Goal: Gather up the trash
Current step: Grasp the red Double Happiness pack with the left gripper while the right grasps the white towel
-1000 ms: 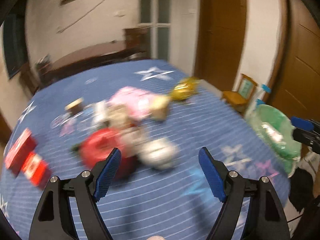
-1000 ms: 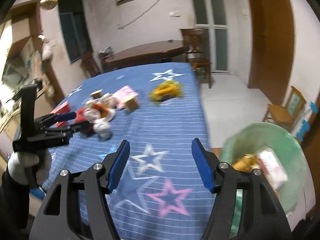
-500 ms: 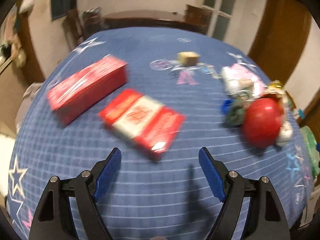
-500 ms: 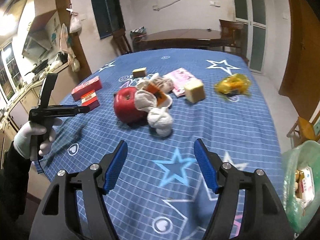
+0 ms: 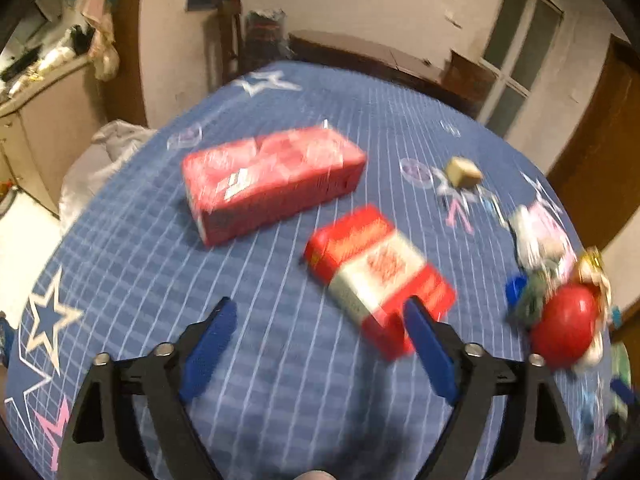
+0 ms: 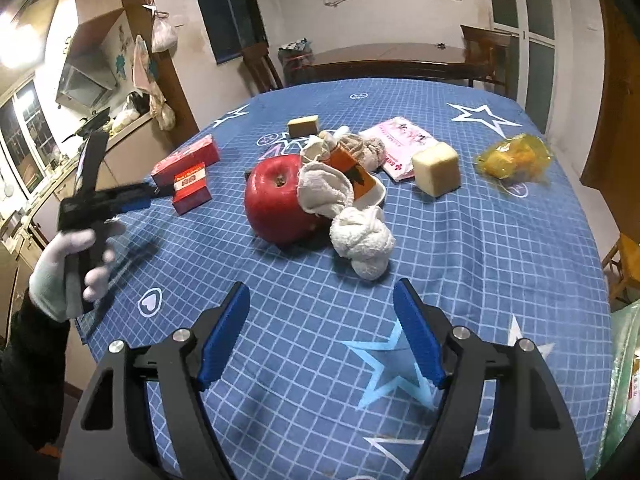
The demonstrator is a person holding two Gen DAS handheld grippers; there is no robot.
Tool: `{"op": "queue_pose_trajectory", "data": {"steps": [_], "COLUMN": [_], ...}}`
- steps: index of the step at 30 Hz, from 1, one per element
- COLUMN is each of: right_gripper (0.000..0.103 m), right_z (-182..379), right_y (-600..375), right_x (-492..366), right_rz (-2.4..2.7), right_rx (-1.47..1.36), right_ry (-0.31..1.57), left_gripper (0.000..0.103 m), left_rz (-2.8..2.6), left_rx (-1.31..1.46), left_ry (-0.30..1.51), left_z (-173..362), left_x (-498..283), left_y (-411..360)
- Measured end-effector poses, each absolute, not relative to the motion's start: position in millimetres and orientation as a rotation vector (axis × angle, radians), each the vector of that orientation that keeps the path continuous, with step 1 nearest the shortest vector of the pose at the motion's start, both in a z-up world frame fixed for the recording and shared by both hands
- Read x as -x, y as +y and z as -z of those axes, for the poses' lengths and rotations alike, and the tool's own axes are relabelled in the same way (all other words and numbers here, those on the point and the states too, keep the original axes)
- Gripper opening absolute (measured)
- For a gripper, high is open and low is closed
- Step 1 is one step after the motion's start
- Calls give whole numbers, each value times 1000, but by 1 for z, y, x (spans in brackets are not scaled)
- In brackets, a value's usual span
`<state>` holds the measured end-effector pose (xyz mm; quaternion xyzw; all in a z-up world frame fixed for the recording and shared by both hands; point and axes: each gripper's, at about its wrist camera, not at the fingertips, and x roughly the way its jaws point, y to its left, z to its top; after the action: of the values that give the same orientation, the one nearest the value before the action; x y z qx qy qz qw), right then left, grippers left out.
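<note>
Progress: early | bag [image 6: 624, 368] far right holds some trash | desk [image 6: 500, 240] mostly uncleared | left gripper [image 5: 320, 344] jaws spread near red-white box [image 5: 376, 276] | right gripper [image 6: 320, 336] jaws spread, empty

Beneath the right gripper [image 6: 320, 286], and extending ahead of both fingers, I see a blue cloth table cover with a white grid and star prints [image 6: 500, 248].

Far beyond the fingertips stands a dark brown wooden dining table [image 6: 384, 58]. A brown wooden chair [image 6: 484, 50] stands at its right end, ahead and right of the right finger. A second wooden chair [image 6: 260, 66] stands ahead of the left finger, with a dark rectangular window [image 6: 228, 8] above it. A white plastic bag [image 6: 162, 36] hangs on the wall, ahead and left of the left finger.

In the left gripper [image 5: 320, 300] view, the same cover lies between and beyond the fingers; the view is blurred.
</note>
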<state>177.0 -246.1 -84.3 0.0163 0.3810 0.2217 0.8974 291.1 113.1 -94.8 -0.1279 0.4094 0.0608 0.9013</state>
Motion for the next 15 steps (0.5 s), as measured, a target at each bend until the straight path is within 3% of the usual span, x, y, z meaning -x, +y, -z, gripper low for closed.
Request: {"op": "queue_pose_trajectory", "data": {"steps": [11,15], "right_gripper": [72,73], "right_z": [101,102], "right_y": [-261,-261], "right_x": [-185,-192], "right_rz": [-466,-479], "right_rx": [-61,-50], "right_ry": [816,823], "left_gripper": [99,96], "left_rz": [-208,-204], "left_rx": [152,166], "left_ry": [917,906], "left_z": [105,108], "left_x": [-344,-346], "left_y": [61,59]}}
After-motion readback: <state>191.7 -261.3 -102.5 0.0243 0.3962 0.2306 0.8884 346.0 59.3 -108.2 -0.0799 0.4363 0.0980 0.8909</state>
